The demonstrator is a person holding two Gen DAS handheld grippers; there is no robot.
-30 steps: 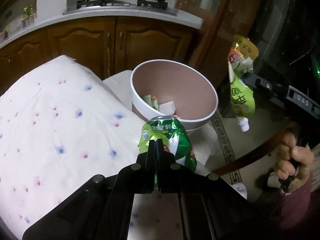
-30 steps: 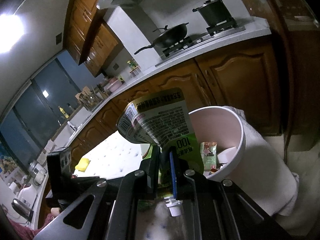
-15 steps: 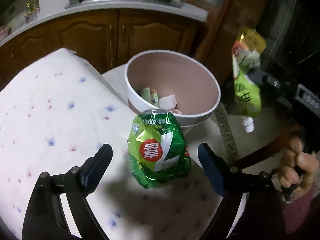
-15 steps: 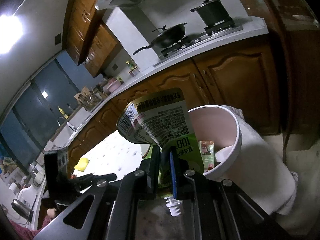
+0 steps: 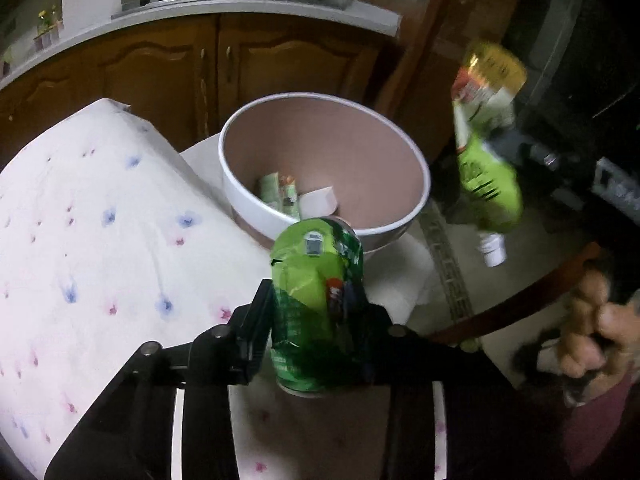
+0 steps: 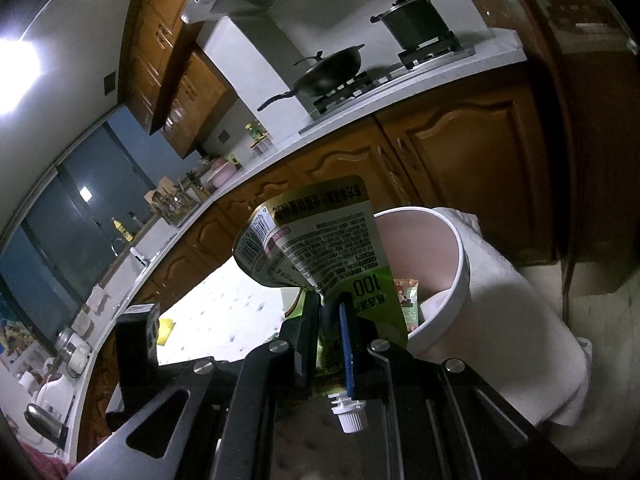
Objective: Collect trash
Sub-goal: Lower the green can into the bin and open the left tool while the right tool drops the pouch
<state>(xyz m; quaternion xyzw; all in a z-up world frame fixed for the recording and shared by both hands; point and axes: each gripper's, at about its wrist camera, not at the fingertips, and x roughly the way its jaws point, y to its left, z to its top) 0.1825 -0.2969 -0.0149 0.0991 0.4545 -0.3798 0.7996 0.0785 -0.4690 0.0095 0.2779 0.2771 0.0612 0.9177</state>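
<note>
A crushed green drink can point(image 5: 312, 264) stands on the flowered tablecloth point(image 5: 100, 220), just in front of the white bin point(image 5: 248, 200). My left gripper point(image 5: 316, 300) has the can between its jaws, which are closing, and both pads touch its sides. The bin holds several wrappers point(image 5: 280, 192). To the right, beside the bin, a green spouted pouch point(image 5: 488, 184) hangs upside down. In the right wrist view my right gripper point(image 6: 330, 312) is shut on that pouch point(image 6: 320, 240) near its white cap, close to the bin's rim point(image 6: 460, 264).
A wooden chair back point(image 5: 520, 304) curves at the right, next to a person's hand point(image 5: 592, 320). Brown cabinets and a counter with a stove point(image 5: 240, 4), a pan and a pot run behind the table. The bin stands on a cloth-covered stool.
My left gripper went from shut to wide open around the can, then closed in on it and moved nearer. The right gripper and the pouch stayed where they were.
</note>
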